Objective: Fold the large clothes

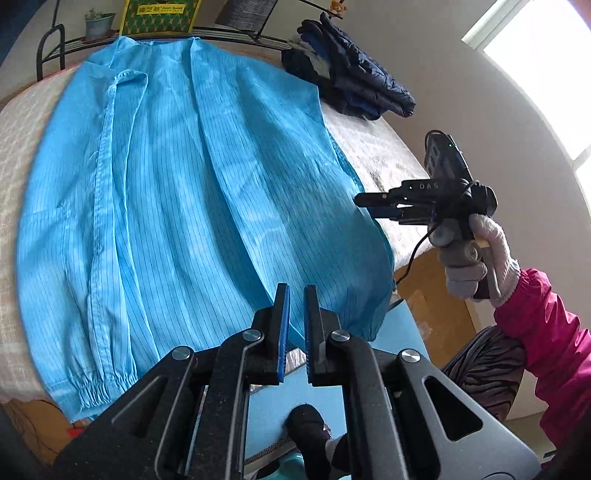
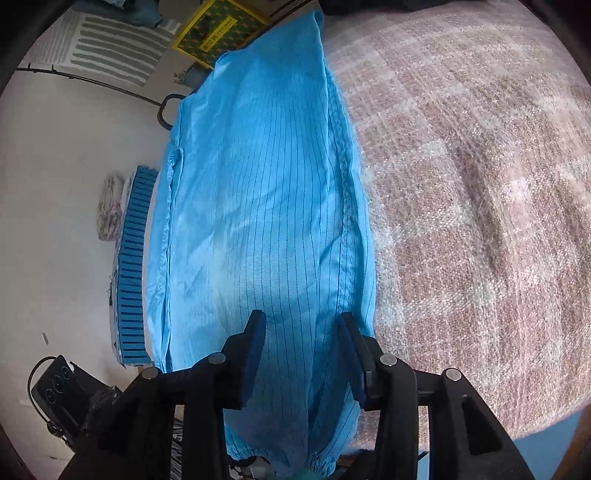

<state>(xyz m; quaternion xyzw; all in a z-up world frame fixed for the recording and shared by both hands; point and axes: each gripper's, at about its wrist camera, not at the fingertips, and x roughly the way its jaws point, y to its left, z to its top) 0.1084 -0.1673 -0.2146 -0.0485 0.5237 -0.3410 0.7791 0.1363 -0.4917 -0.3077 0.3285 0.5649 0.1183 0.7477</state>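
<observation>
A light blue pinstriped coat point(image 1: 184, 184) lies flat and lengthwise on the cloth-covered table point(image 1: 373, 147), folded into a long panel, with an elastic cuff point(image 1: 99, 391) at the near edge. My left gripper point(image 1: 297, 290) hovers over the coat's near hem; its blue pads stand a sliver apart with nothing between them. At the coat's right edge, a gloved hand holds my right gripper point(image 1: 364, 205). In the right wrist view that gripper point(image 2: 303, 317) stands open over the coat point(image 2: 266, 184), fingers on either side of a sleeve without pressing it. A gathered cuff point(image 2: 317, 461) hangs below.
A pile of dark navy clothes point(image 1: 354, 81) sits at the table's far right corner. A black wire rack point(image 1: 51, 48) with a plant pot point(image 1: 98, 24) and a yellow-green box point(image 1: 159, 14) stands behind. The woven pinkish table cover point(image 2: 480, 221) stretches right. A pink sleeve point(image 1: 546, 332) is at right.
</observation>
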